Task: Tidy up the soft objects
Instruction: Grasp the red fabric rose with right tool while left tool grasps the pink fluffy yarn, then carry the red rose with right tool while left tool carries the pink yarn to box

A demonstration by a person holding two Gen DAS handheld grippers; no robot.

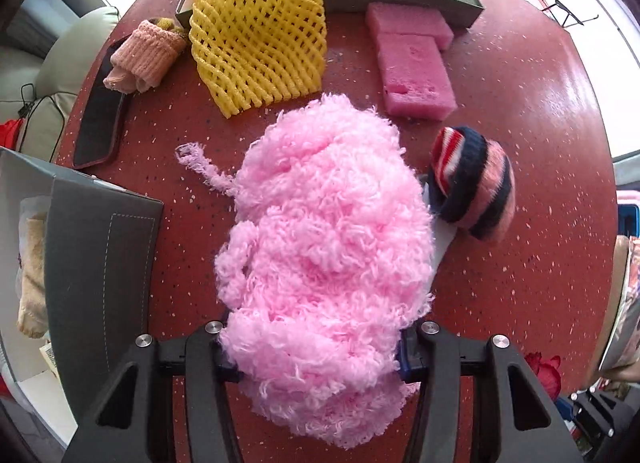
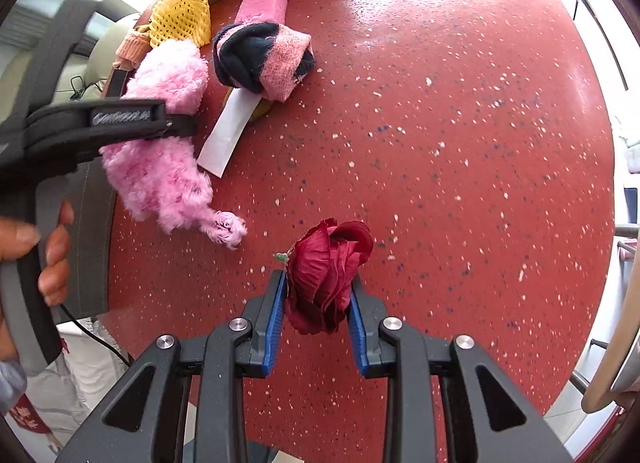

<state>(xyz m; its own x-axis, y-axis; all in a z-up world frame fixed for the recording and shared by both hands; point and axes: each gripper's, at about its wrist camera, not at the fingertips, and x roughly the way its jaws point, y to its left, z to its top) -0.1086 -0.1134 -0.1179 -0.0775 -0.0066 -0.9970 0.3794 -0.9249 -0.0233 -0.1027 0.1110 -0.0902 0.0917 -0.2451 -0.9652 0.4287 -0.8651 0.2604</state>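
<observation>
Step in hand: both grippers seem to be lifting a soft thing each off the red speckled desk point(image 2: 460, 123); my guess is the grey box point(image 1: 100, 247) left of the left jaws is one place they go.
Doing it well: raise the pink fluffy bundle point(image 1: 320, 247) until its trailing loop hangs free of the desk before swinging left, or it may drag; it sags well beyond the jaws, so go slowly.
Rose handling: the red fabric rose point(image 2: 328, 275) is light and crushable; the squeeze it has looks like enough.
Left gripper point(image 1: 320, 359): jaws partly closed, pressed into the bundle from both sides, fluff spilling ahead of and beneath them.
Right gripper point(image 2: 320, 315): jaws drawn in tight on the rose, blue pads point(image 2: 276, 319) against its petals, bloom poking out past the tips.
Ahead of left jaws: yellow foam net point(image 1: 256, 47), pink sponge blocks point(image 1: 412, 59), striped rolled sock point(image 1: 472, 183) just right of the bundle, rolled peach sock point(image 1: 144, 55) far left.
Risk: the white paper strip point(image 2: 228, 135) lies close beside the bundle and could catch in the fluff.
</observation>
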